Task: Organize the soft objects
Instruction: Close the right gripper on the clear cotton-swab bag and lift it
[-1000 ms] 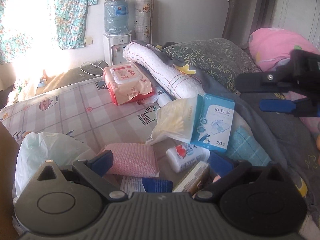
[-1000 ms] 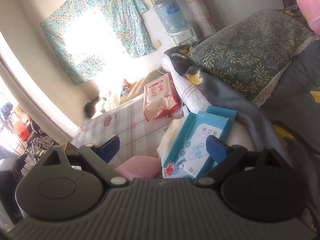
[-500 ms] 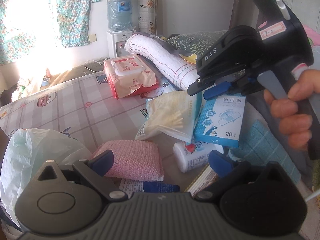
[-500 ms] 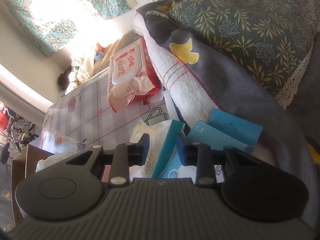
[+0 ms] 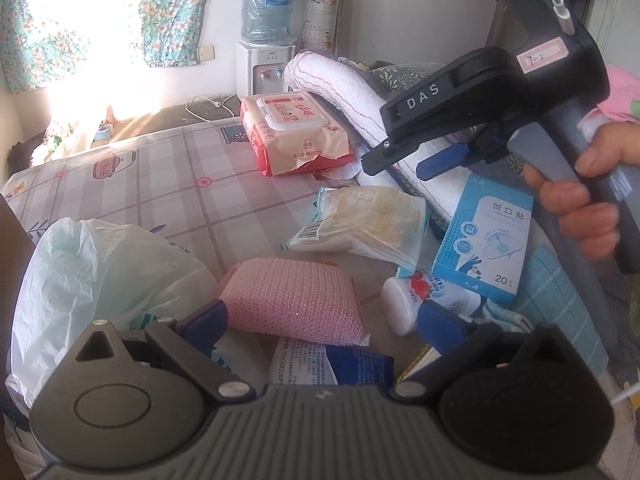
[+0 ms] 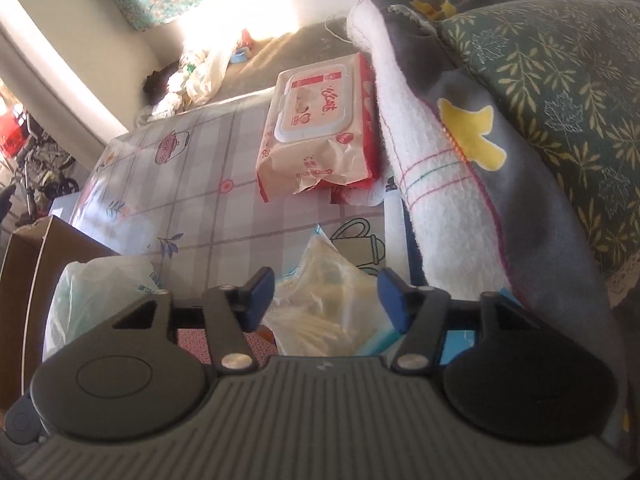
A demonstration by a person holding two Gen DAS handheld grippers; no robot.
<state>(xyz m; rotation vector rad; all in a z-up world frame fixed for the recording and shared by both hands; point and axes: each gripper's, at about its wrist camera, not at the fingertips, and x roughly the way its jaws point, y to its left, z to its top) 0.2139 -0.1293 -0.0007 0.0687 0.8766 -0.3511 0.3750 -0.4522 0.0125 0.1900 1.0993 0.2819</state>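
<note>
**Ana:** Hovering over a cluttered bed, what were the two tools doing?

**Ben:** The right gripper hung with its jaws parted, holding nothing, just above a clear bag of cotton swabs. The left gripper waited near the camera, jaws wide apart and empty, with a pink sponge lying between and just beyond its fingertips.

**Ana:** Where was the swab bag in the scene?

**Ben:** Mid-bed on the checked sheet, just left of a blue plaster box. A pack of wet wipes sat farther back, against a rolled white towel. A white plastic bag slumped at the near left.

**Ana:** How would the swab bag handle?

**Ben:** Probably very light, with thin crinkly film that could slide between the pads. A pinch across its bulging middle, where the swabs gave some body, looked safest; the flat sealed edge might slip out. The sponge would likely squash easily, so a grip across its short width seemed best.
</note>
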